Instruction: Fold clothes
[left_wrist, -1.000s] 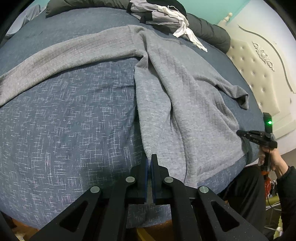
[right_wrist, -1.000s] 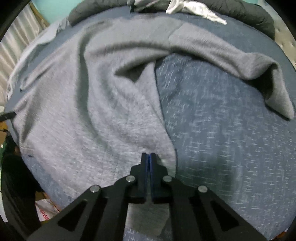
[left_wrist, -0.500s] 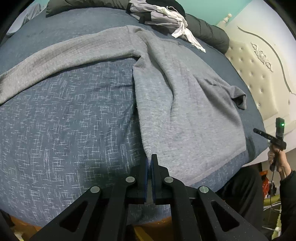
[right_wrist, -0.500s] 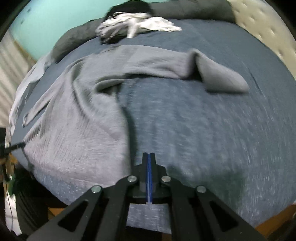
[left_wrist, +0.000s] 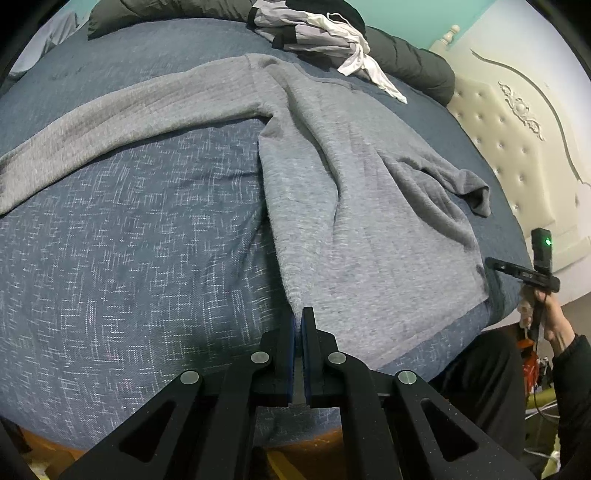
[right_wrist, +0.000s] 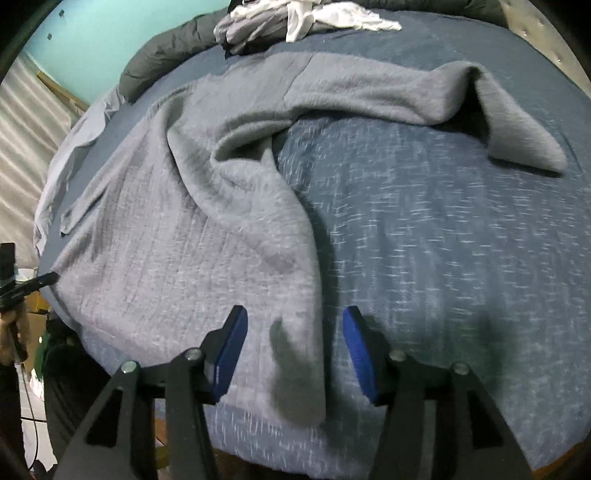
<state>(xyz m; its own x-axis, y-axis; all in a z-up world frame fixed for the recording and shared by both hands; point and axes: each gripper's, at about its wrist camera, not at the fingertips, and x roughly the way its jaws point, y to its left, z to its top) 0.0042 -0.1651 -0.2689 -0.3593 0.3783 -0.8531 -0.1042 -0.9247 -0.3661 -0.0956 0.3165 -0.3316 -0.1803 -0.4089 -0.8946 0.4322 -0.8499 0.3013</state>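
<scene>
Garment: grey sweater (left_wrist: 362, 221) lies spread face-down or face-up (cannot tell which) on the blue bed (left_wrist: 129, 258), hem toward both claws, collar end far ahead.
Long axis: runs straight away from the claws, hem near, shoulders far.
Sleeves: one sleeve (left_wrist: 122, 110) stretches out far to the left of the left claw; the other sleeve (right_wrist: 424, 96) reaches ahead and right of the right claw, its cuff doubled over.
Left claw (left_wrist: 298, 325): jaws pressed together on the hem corner directly at its tips; cloth pinched between the blue pads.
Right claw (right_wrist: 291, 347): jaws spread wide, nothing held; the opposite hem corner (right_wrist: 299, 369) lies between and just below its pads.
Nearer claw: each claw stands at its own hem corner; the right is the one free.
Fold state: body lies flat with loose ridges; no completed fold visible.
Background: pile of other clothes (left_wrist: 317, 33) far ahead, beyond the collar.
</scene>
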